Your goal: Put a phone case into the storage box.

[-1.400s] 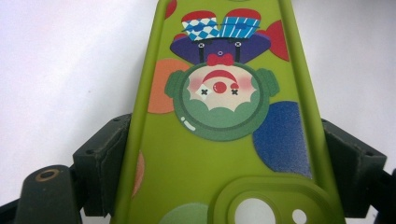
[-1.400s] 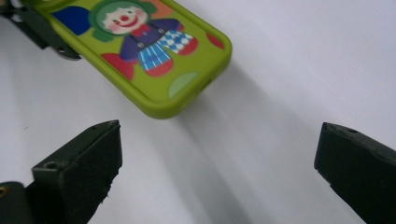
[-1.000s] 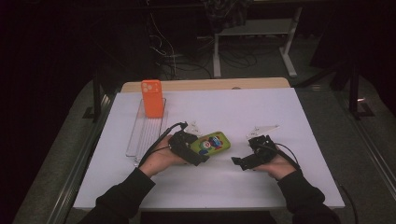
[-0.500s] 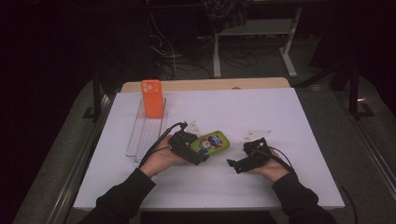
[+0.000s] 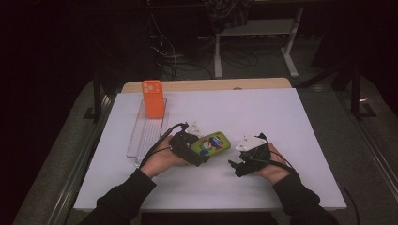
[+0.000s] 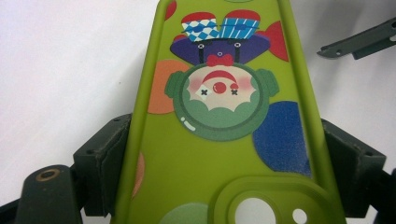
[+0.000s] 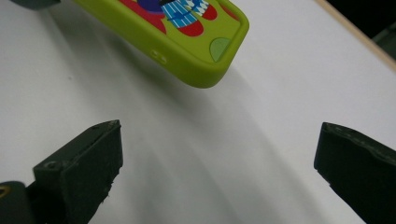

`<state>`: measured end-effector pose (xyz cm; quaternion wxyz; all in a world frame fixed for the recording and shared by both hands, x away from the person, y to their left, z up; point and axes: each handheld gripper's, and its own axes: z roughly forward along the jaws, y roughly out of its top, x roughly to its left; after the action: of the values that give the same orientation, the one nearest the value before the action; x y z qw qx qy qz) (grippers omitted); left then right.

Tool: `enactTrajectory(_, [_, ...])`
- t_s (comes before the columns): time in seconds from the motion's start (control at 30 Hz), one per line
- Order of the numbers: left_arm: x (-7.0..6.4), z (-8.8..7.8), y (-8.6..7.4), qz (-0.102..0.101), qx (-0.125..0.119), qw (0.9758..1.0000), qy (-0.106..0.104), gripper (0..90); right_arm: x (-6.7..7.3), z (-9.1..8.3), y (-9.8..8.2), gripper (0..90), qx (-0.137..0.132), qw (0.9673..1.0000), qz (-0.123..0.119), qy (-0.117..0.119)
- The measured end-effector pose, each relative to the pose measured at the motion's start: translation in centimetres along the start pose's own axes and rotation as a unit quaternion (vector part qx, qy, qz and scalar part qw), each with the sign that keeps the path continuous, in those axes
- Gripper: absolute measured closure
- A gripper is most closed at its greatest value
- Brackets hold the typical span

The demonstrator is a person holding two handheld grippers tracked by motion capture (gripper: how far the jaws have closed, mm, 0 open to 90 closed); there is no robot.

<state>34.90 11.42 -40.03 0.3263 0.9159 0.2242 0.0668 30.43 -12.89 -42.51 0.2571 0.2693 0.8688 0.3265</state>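
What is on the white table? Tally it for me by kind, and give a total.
Phone cases: 2, a green clown-print case clamped in the left gripper and an orange case standing in the rack.
Clear racks: 1.
Handheld grippers: 2, the left one and the right gripper, open.
Total: 5.

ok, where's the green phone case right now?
The green phone case sits clamped in the left gripper near table centre in the high view, left of the open right gripper.
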Motion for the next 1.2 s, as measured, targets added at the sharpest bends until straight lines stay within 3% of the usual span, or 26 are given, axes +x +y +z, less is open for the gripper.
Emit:
enactTrajectory(0.3, [0.0,0.0,0.0,0.007,0.008,0.9999,-0.002,15.6,1.0,0.0,0.3,0.4,0.003,0.9956,-0.082,-0.046])
enactTrajectory(0.6, [-0.2,0.2,0.0,-0.003,0.001,1.0,-0.002,15.7,2.0,-0.1,0.6,0.4,-0.002,0.9836,-0.159,-0.085])
enactTrajectory(0.63, [-0.2,0.2,0.0,-0.003,0.001,1.0,-0.002,15.7,1.9,-0.1,0.7,0.5,0.001,0.9788,-0.184,-0.089])
enactTrajectory(0.7, [-0.1,0.2,-0.1,0.0,0.004,1.0,-0.002,15.7,2.2,-0.1,0.7,0.5,0.002,0.9758,-0.197,-0.096])
enactTrajectory(0.8, [-0.2,0.2,-0.1,-0.01,0.003,0.9999,-0.002,15.7,2.6,0.0,0.6,0.5,0.003,0.9675,-0.227,-0.111])
enactTrajectory(0.83, [-0.2,0.2,-0.1,-0.009,0.003,1.0,-0.002,15.7,2.6,0.1,0.6,0.4,0.002,0.962,-0.246,-0.118])
enactTrajectory(0.87, [-0.2,0.2,-0.1,-0.009,0.003,0.9999,-0.003,15.7,2.9,0.1,0.6,0.5,-0.003,0.9623,-0.241,-0.125])
enactTrajectory(0.9, [-0.2,0.2,-0.1,-0.009,0.003,1.0,-0.003,15.7,2.8,0.1,0.6,0.4,0.004,0.9559,-0.264,-0.129])
enactTrajectory(1.0, [-0.1,0.2,-0.1,-0.001,0.011,0.9999,-0.002,15.7,3.3,0.2,0.5,0.5,0.0,0.9476,-0.283,-0.148])
enactTrajectory(1.03, [-0.1,0.2,-0.1,-0.004,0.01,0.9999,-0.002,15.8,3.3,0.2,0.5,0.4,0.002,0.9409,-0.302,-0.153])
enactTrajectory(1.07, [-0.1,0.2,-0.1,-0.003,0.012,0.9999,-0.002,15.7,3.4,0.3,0.5,0.5,0.001,0.9361,-0.314,-0.159])
enactTrajectory(1.2, [-0.2,0.1,0.0,-0.003,0.01,0.9999,-0.001,15.8,3.8,0.3,0.6,0.5,-0.008,0.9275,-0.33,-0.174])
